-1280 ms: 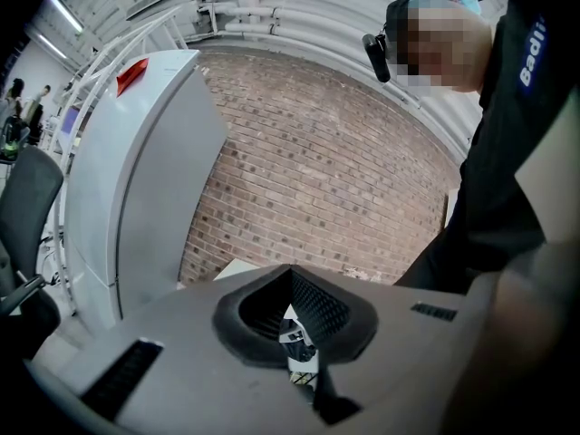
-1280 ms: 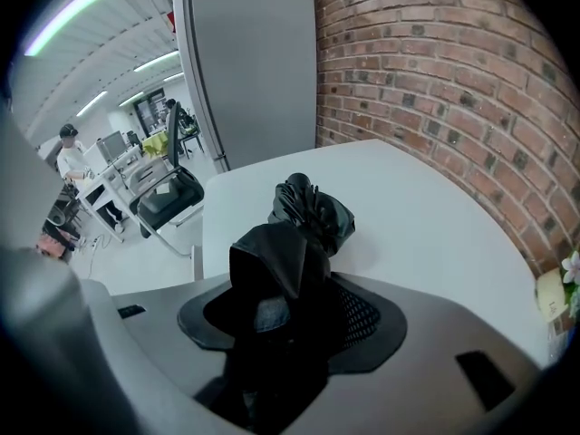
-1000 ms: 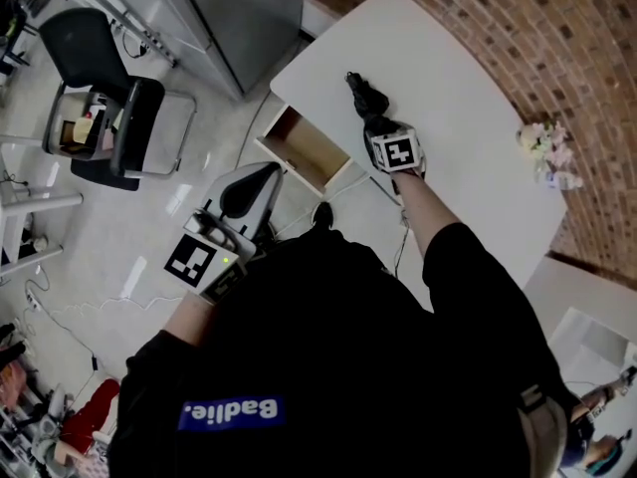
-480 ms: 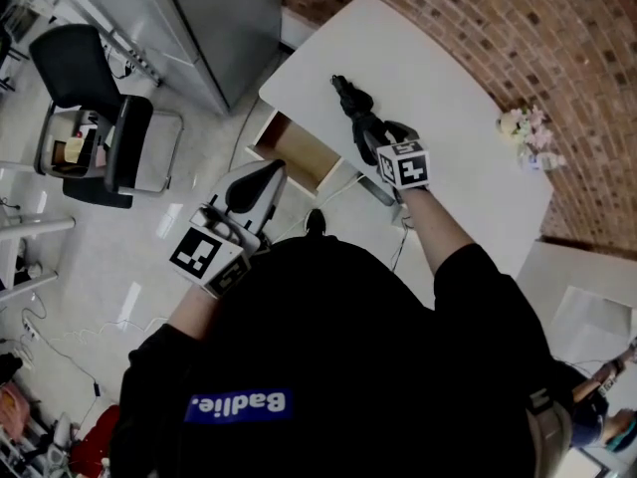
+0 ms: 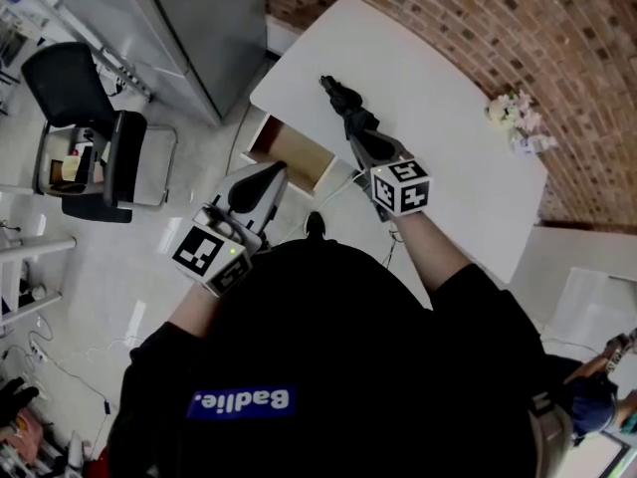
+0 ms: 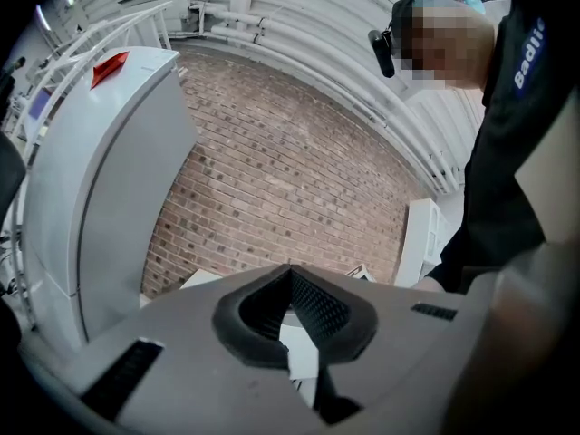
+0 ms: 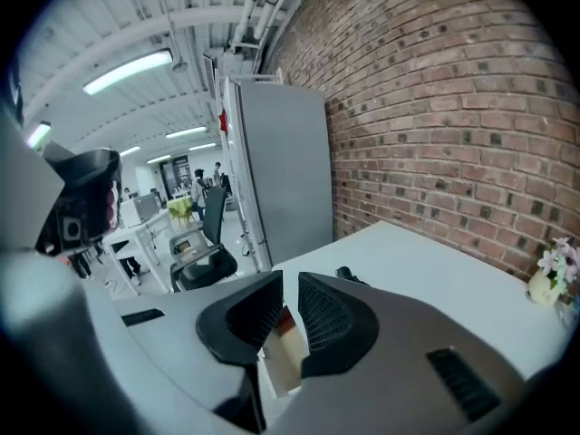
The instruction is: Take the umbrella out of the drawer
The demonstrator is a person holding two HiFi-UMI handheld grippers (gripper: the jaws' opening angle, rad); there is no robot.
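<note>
Umbrella (image 5: 346, 108), black and folded, lies on the table (image 5: 448, 78), out of the drawer (image 5: 291, 153); its near end sits just ahead of the right claw (image 5: 371, 147), showing a little to the right of the jaws in the right gripper view; contact cannot be confirmed. Right claw's jaws stand a narrow gap apart with nothing gripped; the drawer's wooden inside shows through the gap. Left claw (image 5: 273, 171) is held off the table, over the floor (image 5: 139, 267) near the drawer's front; its jaw tips meet, with nothing between them. Drawer stands pulled out from the table's edge. Table is white and carries the umbrella and a small bunch of flowers (image 5: 512, 118) on the side nearest the brick wall (image 5: 537, 18); a grey cabinet (image 5: 199, 28) stands beside the table; a black chair (image 5: 85, 118) sits further left on the pale floor. Legible writing: "Badlie" in white on a blue patch (image 5: 242, 401) on the person's black top.
</note>
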